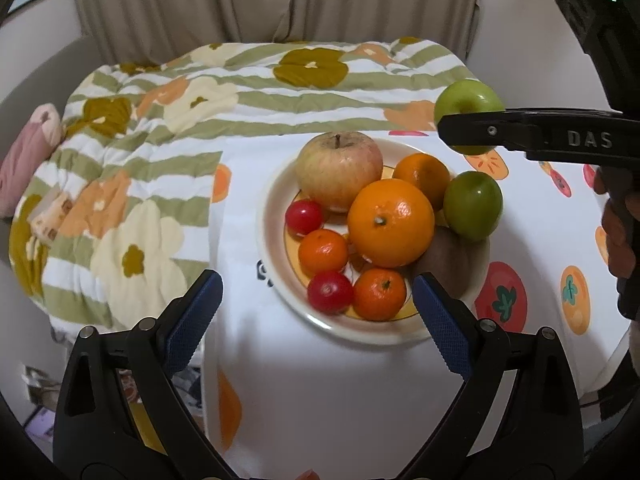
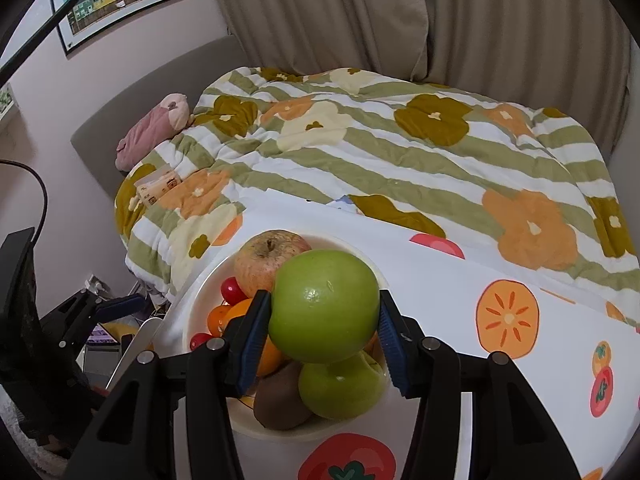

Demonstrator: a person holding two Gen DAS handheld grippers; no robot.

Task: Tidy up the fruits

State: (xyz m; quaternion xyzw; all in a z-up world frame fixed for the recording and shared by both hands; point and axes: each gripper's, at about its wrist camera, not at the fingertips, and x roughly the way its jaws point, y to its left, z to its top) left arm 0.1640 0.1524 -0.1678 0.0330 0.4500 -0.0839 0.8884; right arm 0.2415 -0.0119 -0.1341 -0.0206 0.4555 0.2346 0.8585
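Observation:
A cream plate (image 1: 272, 216) on the white fruit-print tablecloth holds a large pale apple (image 1: 339, 168), a big orange (image 1: 390, 222), smaller oranges, two red fruits (image 1: 304, 216), a kiwi (image 1: 444, 264) and a green apple (image 1: 474, 204). My right gripper (image 2: 324, 320) is shut on a second green apple (image 2: 324, 306) and holds it above the plate's right side; it shows in the left wrist view (image 1: 466, 100). My left gripper (image 1: 316, 312) is open and empty, just in front of the plate's near rim.
A flowered green-striped quilt (image 1: 160, 140) covers the bed behind and left of the table. A pink plush (image 2: 154, 130) and a small printed packet (image 2: 158, 186) lie on it. Beige curtains hang at the back. Clutter lies on the floor at left.

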